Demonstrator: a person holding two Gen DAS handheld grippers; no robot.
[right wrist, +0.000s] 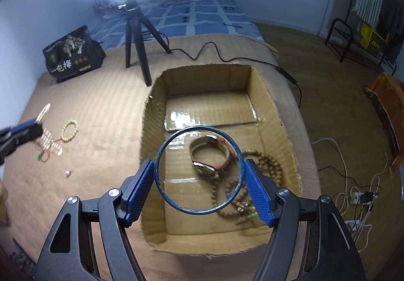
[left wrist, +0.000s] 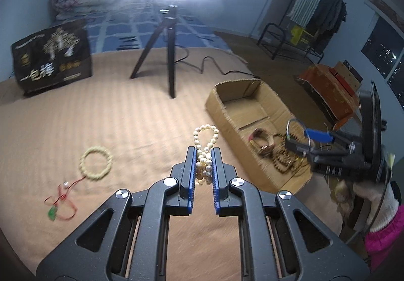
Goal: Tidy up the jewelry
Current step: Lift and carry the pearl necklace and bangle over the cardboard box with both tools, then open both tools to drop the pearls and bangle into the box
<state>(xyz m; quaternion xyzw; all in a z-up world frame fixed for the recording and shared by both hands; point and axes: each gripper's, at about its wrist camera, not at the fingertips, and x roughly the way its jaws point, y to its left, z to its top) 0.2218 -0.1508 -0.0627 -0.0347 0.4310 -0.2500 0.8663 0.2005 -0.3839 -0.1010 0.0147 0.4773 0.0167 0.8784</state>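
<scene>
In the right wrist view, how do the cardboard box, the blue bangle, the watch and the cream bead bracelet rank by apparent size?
1. cardboard box
2. blue bangle, though it is nearest the camera
3. watch
4. cream bead bracelet, which lies farther away

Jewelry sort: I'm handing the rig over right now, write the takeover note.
Left gripper: shut on the pearl strand, carried above the bed cover.
Right gripper: clamped on the blue bangle, held over the cardboard box.
Done: a watch and brown wooden beads lie in the box.
Left: drop the bangle, then the pearls, into the box. Still on the bed cover: a cream bead bracelet and a red cord with a green pendant.
</scene>
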